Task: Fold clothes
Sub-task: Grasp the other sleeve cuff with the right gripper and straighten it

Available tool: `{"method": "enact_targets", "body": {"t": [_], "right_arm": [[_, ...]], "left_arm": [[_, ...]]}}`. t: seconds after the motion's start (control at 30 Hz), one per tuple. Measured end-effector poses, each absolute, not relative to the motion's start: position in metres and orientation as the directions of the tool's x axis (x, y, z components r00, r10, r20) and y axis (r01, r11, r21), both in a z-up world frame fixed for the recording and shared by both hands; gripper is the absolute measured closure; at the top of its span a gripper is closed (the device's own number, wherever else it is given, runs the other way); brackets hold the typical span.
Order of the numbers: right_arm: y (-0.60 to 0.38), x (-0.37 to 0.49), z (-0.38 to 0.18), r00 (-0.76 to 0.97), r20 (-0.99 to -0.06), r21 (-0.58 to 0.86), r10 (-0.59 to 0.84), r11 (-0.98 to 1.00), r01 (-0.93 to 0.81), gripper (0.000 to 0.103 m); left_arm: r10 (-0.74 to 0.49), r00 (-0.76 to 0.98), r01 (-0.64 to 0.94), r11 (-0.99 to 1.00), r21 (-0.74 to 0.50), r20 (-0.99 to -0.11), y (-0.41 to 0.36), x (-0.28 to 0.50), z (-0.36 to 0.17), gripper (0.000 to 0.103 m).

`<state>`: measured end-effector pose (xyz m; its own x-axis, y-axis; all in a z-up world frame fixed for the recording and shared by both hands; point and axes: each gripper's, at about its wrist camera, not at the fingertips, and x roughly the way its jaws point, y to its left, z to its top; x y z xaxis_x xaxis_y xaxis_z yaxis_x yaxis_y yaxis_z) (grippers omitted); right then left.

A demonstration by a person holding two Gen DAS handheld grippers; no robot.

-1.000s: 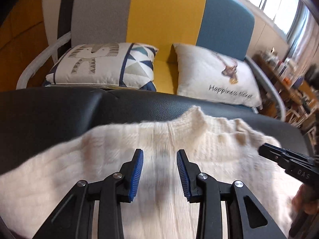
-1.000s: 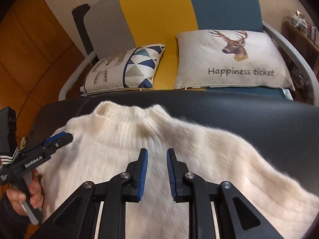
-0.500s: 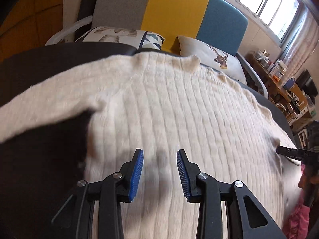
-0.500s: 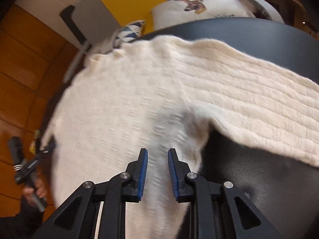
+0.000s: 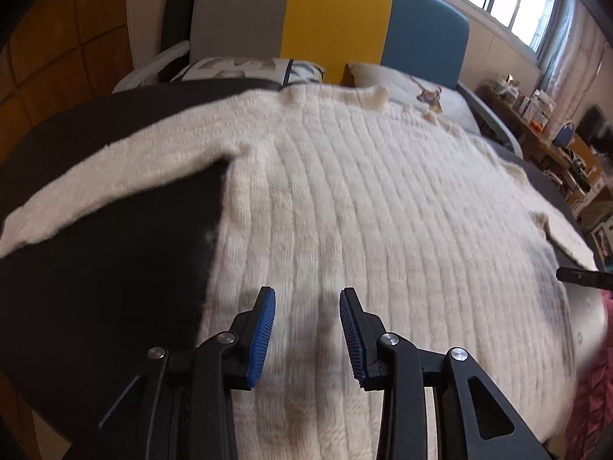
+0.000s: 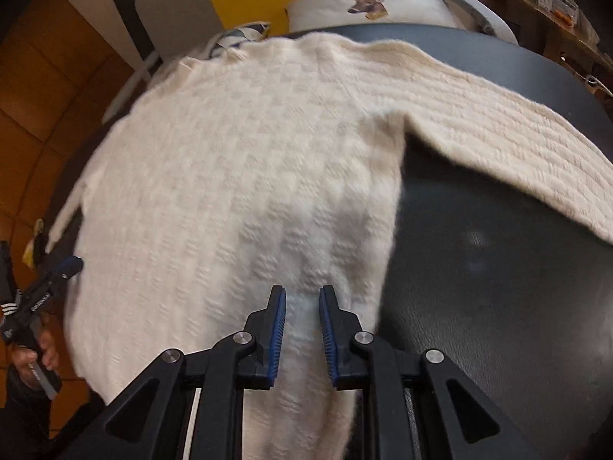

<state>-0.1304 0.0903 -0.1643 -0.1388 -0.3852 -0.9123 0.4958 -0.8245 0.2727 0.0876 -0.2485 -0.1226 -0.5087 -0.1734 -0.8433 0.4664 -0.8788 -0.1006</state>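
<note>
Across the dark table lies the cream sweater, spread flat, collar toward the striped sofa, both sleeves out sideways. Left gripper hovers over the hem near the sweater's left side, jaws parted, holding nothing. Right gripper sits over the hem by the other side, jaws narrowly apart, empty too. Any pinch wants both knit layers, both hems level. No readable writing anywhere; the deer cushion shows none.
</note>
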Motion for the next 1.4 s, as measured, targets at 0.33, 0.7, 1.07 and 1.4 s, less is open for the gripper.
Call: {"method": "enact_targets", "body": {"t": [0.33,0.7,1.07,1.4], "right_arm": [[0.306,-0.173,-0.135,-0.535,-0.672,0.663,-0.512,-0.737,-0.129,0.07],[0.438,-0.232,-0.192,-0.657,-0.666,0.737,-0.354,-0.452,-0.503,0.062],[0.442,-0.259,-0.189,-0.664,-0.681,0.704,-0.31,-0.526,-0.477,0.085],[0.418,-0.264,-0.182,-0.693,-0.591,0.762,-0.413,-0.568,-0.311,0.102]], "left_arm": [[-0.155,-0.547,0.426,-0.897,-0.114,-0.823,-0.23,0.069,-0.106,0.064],[-0.015,-0.545,0.215,-0.969,-0.122,-0.838,-0.134,-0.061,-0.105,0.059],[0.116,-0.504,0.071,-0.982,-0.175,-0.856,-0.096,-0.093,-0.122,0.059],[0.147,-0.483,0.103,-0.969,-0.223,-0.863,-0.108,-0.097,-0.126,0.059]]}}
